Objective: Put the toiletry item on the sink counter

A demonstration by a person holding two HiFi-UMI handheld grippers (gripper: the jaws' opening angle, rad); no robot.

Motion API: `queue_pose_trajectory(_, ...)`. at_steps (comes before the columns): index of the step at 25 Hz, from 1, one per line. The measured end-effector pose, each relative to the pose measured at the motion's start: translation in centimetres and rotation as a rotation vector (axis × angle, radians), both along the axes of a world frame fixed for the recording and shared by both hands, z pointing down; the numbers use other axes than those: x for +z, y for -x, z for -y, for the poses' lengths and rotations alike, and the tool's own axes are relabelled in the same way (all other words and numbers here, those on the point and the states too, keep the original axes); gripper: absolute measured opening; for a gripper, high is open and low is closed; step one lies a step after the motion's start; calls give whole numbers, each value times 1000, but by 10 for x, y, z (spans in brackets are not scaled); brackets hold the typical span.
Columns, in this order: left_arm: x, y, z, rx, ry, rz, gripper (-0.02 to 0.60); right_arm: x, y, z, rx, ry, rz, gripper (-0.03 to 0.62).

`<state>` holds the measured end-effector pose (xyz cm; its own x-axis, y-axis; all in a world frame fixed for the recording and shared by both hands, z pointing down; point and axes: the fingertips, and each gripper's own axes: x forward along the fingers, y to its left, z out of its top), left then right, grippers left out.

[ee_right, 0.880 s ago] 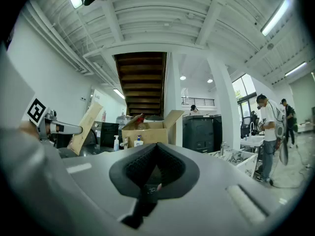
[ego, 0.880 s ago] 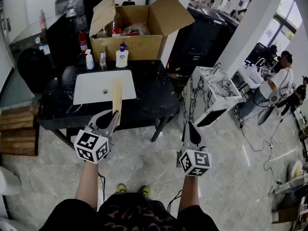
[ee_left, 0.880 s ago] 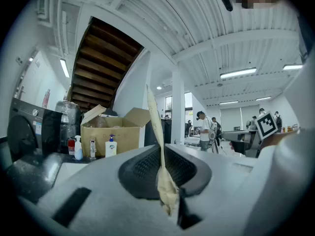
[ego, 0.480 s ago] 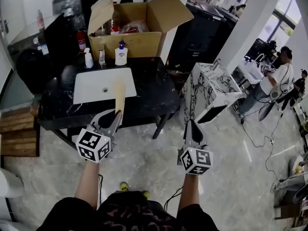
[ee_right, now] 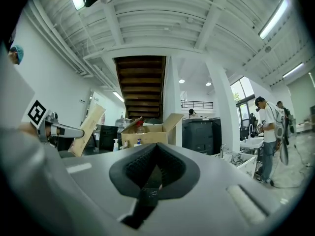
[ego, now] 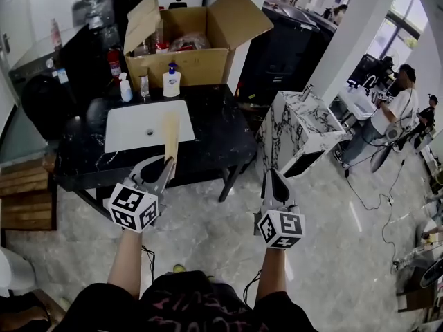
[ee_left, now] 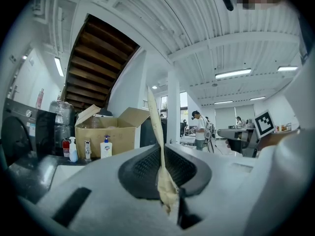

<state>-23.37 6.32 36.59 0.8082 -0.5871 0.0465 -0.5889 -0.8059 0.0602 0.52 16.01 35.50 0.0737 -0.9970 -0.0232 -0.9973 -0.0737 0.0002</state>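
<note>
The left gripper (ego: 164, 164) had its jaws clenched on the lower end of a flat tan paper packet (ego: 169, 134). In the left gripper view the packet (ee_left: 156, 127) was seen edge-on, pinched between the dark ribbed pads with its crumpled bottom end squeezed where they met, and the rest rose thin and slightly bowed toward 12 o'clock. The pads stood only as far apart as the packet's thickness.

The right gripper (ego: 272, 176) hung at 3 o'clock of the left one, well apart from it and over the pale tiled floor (ego: 208, 227). In the right gripper view the jaws (ee_right: 155, 166) were clenched pad to pad, with nothing between them.

The packet was held in the air at the near edge of the black marble desk (ego: 214, 133), not resting on it. In the head view its upper end crossed the near right corner of the white sink basin (ego: 131, 126). At 12 o'clock of the basin, along the far edge of the desk, stood a white spray bottle (ego: 124, 87), a chrome tap (ego: 143, 85) and a pump soap bottle (ego: 171, 81) with a blue head. Behind them at 12 o'clock sat an open cardboard box (ego: 194, 64)
</note>
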Motion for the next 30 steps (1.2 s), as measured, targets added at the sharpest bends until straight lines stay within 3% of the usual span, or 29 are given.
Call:
queue_pose_trajectory(11, 14, -10, 13, 13, 26, -1, 29, 10, -1, 9, -14, 17, -19, 9)
queue_pose_trajectory(30, 28, -109, 119, -62, 64, 41, 29, 36, -110, 138, -87, 35, 38, 9)
